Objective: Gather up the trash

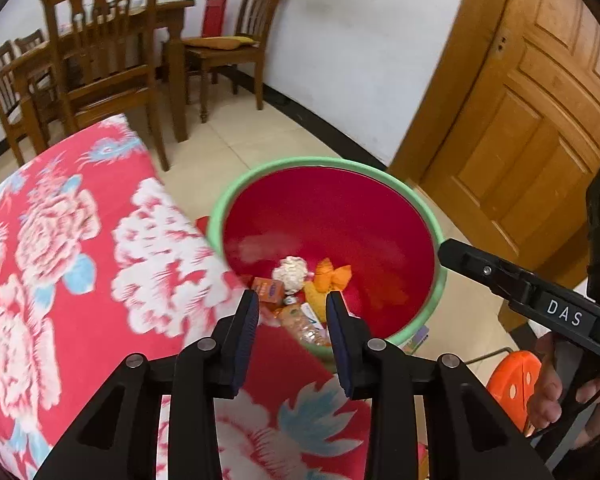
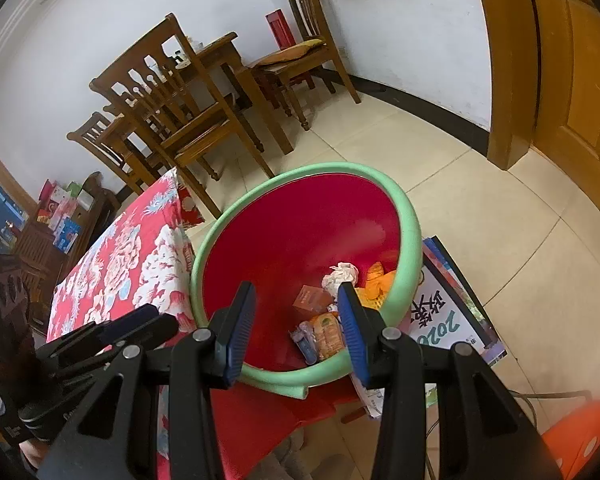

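Both claws, left [image 1: 292, 312] and right [image 2: 296, 308], spread empty above the red bin [image 1: 412, 192]; crumpled tissue [image 1: 290, 273] inside (probably light, soft) pinches anywhere.

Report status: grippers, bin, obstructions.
Left gripper open, empty. Right gripper open, empty. Red plastic bin with green rim holds crumpled white paper, orange box, wrappers. Nothing blocking it.
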The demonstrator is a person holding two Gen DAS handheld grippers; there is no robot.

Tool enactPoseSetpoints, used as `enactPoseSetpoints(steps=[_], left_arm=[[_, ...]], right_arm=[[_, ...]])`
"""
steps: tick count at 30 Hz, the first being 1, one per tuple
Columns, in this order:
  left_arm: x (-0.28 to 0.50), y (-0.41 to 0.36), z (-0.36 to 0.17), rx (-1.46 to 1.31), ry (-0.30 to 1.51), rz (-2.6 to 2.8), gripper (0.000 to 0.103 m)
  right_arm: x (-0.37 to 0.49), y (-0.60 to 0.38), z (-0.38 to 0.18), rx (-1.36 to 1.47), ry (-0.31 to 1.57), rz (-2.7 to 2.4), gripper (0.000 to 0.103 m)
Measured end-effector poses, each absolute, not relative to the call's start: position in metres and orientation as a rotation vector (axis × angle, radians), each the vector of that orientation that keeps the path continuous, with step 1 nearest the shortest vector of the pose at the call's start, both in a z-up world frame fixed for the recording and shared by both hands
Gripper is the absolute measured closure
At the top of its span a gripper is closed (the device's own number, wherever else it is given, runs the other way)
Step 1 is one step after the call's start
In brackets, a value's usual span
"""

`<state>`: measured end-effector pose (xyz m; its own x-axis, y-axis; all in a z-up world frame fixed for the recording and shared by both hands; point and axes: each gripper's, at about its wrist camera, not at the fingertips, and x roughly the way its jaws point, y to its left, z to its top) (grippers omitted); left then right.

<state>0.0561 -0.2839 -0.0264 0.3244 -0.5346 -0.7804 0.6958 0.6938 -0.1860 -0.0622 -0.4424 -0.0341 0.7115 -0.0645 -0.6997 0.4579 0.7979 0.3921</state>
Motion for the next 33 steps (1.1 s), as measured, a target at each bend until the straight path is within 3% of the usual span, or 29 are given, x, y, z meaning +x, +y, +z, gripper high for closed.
enactPoseSetpoints(steps=[10,14,28,33], left_arm=[[0.06,-0.232,-0.011,0.096,0.918,-0.682,0.055],[0.062,-0.21,-0.006,0.068,0.905,-0.61,0.042],[0.053,-0.129,0.013,-0.009,0.855,-0.381,0.041],[0.042,-0.105,0.022,-0.026,0.832,-0.321,0.041]], right_arm=[[-0.056,-0.411,-0.018,0.529,0.72,-0.241,0.059],[-0.052,-0.391,-0.012,0.497,0.721,-0.199,0.059],[-0.044,-0.323,0.008,0.395,0.719,-0.073,0.053],[-0.048,-0.299,0.014,0.358,0.705,-0.033,0.047]])
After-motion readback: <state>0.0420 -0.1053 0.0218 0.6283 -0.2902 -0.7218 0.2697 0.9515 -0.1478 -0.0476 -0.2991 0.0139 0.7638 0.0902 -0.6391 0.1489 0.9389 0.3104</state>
